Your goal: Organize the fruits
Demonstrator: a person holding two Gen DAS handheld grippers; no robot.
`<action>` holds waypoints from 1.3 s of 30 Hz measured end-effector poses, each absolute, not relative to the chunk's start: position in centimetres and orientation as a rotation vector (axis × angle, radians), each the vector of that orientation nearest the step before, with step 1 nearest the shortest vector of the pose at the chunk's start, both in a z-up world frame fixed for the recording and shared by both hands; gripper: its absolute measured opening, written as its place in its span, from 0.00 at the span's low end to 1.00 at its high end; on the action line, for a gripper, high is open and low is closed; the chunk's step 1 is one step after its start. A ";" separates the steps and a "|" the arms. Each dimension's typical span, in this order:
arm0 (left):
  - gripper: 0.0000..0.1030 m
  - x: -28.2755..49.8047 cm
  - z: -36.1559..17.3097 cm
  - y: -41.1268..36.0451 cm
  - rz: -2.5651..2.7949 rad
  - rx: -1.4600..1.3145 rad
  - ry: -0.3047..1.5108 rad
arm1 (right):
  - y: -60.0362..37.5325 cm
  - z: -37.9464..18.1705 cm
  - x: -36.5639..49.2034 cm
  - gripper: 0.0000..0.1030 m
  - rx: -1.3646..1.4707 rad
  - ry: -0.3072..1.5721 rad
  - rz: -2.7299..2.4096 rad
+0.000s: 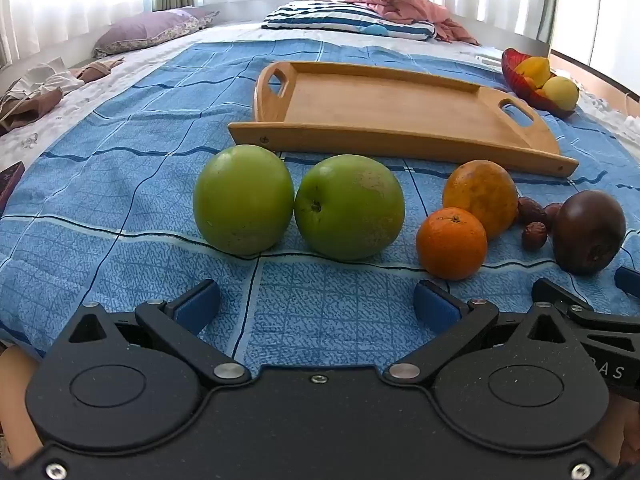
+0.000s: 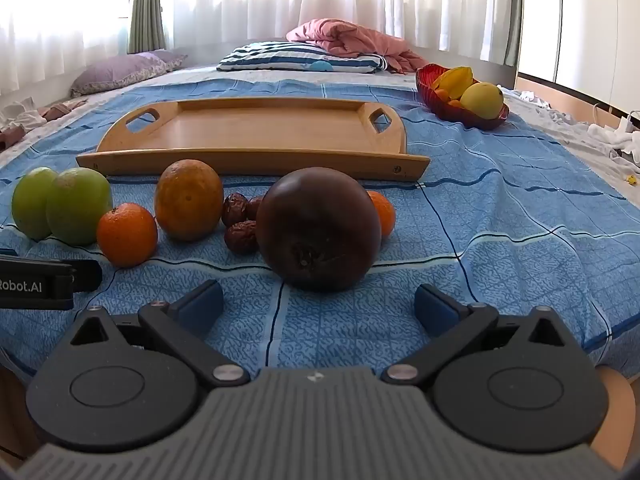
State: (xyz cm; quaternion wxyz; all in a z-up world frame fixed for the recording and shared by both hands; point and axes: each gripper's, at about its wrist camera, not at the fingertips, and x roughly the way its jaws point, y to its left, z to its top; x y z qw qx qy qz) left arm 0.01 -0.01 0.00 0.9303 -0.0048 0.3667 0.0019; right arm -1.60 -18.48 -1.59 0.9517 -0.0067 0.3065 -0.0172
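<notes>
Left fingers (image 1: 316, 306): spread wide, nothing between them; I hold them low over the blue checked bedspread (image 1: 120, 200), near the bed's front edge, aimed at the two green fruits.
Right fingers (image 2: 319, 306): spread wide as well, empty, just short of the dark purple fruit (image 2: 318, 228), not touching it.
Green fruits: the left one (image 1: 243, 199) and the right one (image 1: 349, 207) sit side by side, touching, on the bedspread in front of the tray's near rim.
Oranges: a small bright mandarin (image 1: 451, 243) leans against a larger, duller orange (image 1: 480, 196) behind it; a second small mandarin (image 2: 382, 212) peeks out from behind the purple fruit in my right view.
Red dates (image 2: 240, 220): three wrinkled ones, clustered between the larger orange and the purple fruit.
Wooden tray (image 2: 256, 156): empty, with a cut-out handle at each end, lying across the middle of the bedspread just beyond the row of fruit.
Red bowl (image 2: 430, 84): near the bedspread's far right corner, well apart from the tray, holding a starfruit, a yellow round fruit and some small orange ones.
Head of the bed: a striped pillow (image 2: 296, 58), a purple pillow (image 2: 120, 68) and a crumpled pink blanket (image 2: 344, 38).
</notes>
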 end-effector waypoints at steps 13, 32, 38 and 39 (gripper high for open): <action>1.00 0.0 0.0 0.0 0.003 -0.015 0.746 | -18.4 -1.6 -1.5 1.00 -0.016 0.628 -0.034; 1.00 0.0 0.0 0.0 0.003 -0.014 0.745 | -18.5 -1.5 -1.6 1.00 -0.019 0.627 -0.035; 1.00 0.0 0.0 0.0 0.004 -0.013 0.744 | -18.5 -1.5 -1.6 1.00 -0.020 0.627 -0.035; 1.00 0.0 0.0 0.0 0.004 -0.013 0.744 | -18.5 -1.5 -1.6 1.00 -0.021 0.627 -0.035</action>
